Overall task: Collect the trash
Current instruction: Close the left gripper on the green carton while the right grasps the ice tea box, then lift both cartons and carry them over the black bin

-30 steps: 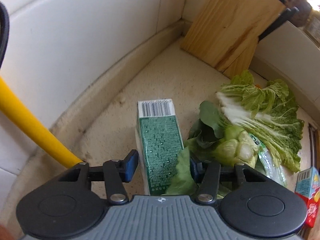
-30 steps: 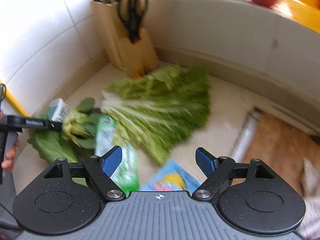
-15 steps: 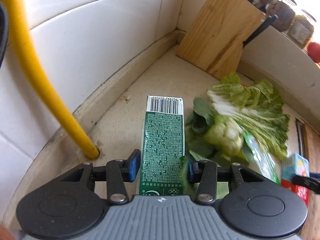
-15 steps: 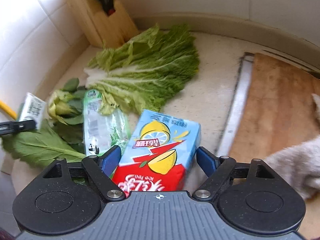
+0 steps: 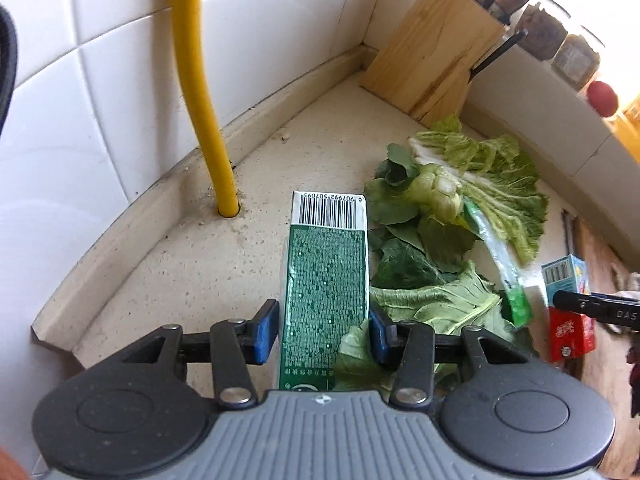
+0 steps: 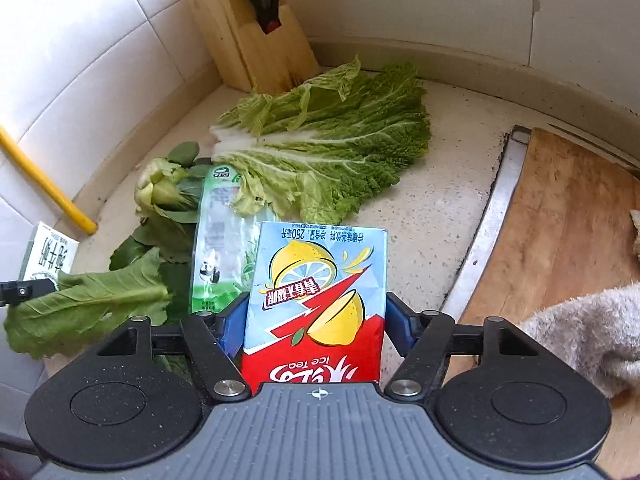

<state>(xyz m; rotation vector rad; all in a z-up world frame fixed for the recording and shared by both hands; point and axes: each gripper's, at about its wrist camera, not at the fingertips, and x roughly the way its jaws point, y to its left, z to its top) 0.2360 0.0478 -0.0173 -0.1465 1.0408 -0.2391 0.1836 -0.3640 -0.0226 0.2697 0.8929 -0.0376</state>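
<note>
Right now, step in hand: closing both tongs on two drink cartons at once, which I judge to be the pick-up stage of collecting the trash.
Left tongs: my left gripper (image 5: 322, 330) straddles the green carton (image 5: 326, 280), which lies flat on the counter (image 5: 168, 280) near the yellow pipe (image 5: 200, 92). The blue pads sit close on either side, the right one pressed against a loose leaf; I cannot tell whether they are pinching yet or just short of it.
Right tongs: my right gripper (image 6: 314, 322) has the ice tea carton (image 6: 320, 300) between its pads, narrowed to about the carton's width, both pads at its edges. It looks gripped, though I cannot see if it has left the counter.
Where the trash lies: both cartons at the near side of the counter, with the plastic wrapper (image 6: 220, 240) and the vegetable leaves (image 6: 328, 148) between and behind them.
Next move, as I judge it: squeeze firmly and lift straight up, taking care that the left pad does not drag the leaf along or let the carton slip on it.
Containers: no bin or bag shows in either view, so I cannot say where the load goes. The knife block (image 6: 248, 36) in the corner holds scissors and knives; the cartons' fill I cannot judge.
</note>
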